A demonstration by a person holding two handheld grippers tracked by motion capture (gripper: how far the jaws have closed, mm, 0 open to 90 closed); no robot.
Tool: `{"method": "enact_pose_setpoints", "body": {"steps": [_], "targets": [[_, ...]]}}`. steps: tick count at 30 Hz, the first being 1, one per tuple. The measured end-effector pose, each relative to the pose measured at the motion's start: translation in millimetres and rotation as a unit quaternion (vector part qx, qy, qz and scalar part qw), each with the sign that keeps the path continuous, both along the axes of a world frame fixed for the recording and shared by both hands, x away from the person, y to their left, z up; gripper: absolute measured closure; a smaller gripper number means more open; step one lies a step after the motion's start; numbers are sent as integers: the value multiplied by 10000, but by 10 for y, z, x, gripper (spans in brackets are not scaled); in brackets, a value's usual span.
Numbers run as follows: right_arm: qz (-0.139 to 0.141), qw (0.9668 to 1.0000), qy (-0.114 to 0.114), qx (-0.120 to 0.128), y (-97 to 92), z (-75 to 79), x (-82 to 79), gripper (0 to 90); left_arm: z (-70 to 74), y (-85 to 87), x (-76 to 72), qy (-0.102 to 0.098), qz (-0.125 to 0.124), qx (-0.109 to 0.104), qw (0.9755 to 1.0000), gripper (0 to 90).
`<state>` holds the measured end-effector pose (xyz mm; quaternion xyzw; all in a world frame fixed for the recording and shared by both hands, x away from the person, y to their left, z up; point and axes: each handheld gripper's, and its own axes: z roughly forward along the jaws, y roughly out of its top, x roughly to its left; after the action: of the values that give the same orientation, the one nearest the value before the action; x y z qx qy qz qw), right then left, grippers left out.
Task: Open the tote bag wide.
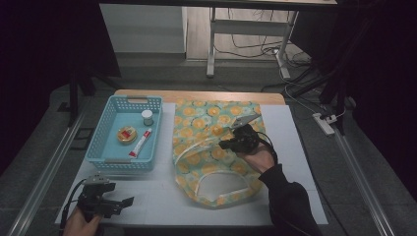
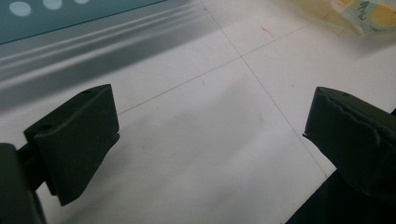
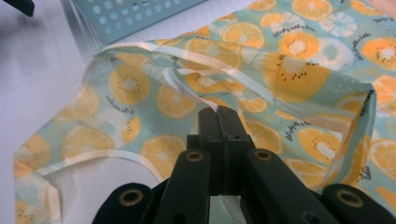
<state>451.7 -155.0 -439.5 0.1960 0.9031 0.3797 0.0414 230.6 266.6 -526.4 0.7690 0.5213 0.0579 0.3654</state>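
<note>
A white table top with a wooden far edge carries the work; beyond it lie a dark floor, the white legs of a desk frame, loose cables and a power strip. The landmark is the fruit-print fabric bag, teal with orange slices, lying at the middle of the table with its white-lined mouth toward the person. Left of the bag stands a light blue slotted basket holding a small white-capped jar, a round yellow tin and a red-and-white tube. The right gripper sits over the bag's right half; the right gripper view shows its jaws pressed together on a white drawstring or trim of the bag, a detail too small in the high view. The left gripper rests near the table's front edge, left of the bag; the left gripper view shows its jaws wide apart over bare table.
</note>
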Motion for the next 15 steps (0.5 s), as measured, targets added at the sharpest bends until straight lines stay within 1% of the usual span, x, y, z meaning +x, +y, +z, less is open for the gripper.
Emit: {"method": "enact_pose_setpoints", "body": {"steps": [1,7,15], "targets": [[5,10000,14,-30,11,28,3,900,0,0,1,3,1,0,10000,30],[18,10000,60,38,68,183,44,900,0,5,-1,-3,3,-14,10000,30],[19,9999,84,74,96,300,102,900,0,10,-1,6,12,-31,10000,29]]}}
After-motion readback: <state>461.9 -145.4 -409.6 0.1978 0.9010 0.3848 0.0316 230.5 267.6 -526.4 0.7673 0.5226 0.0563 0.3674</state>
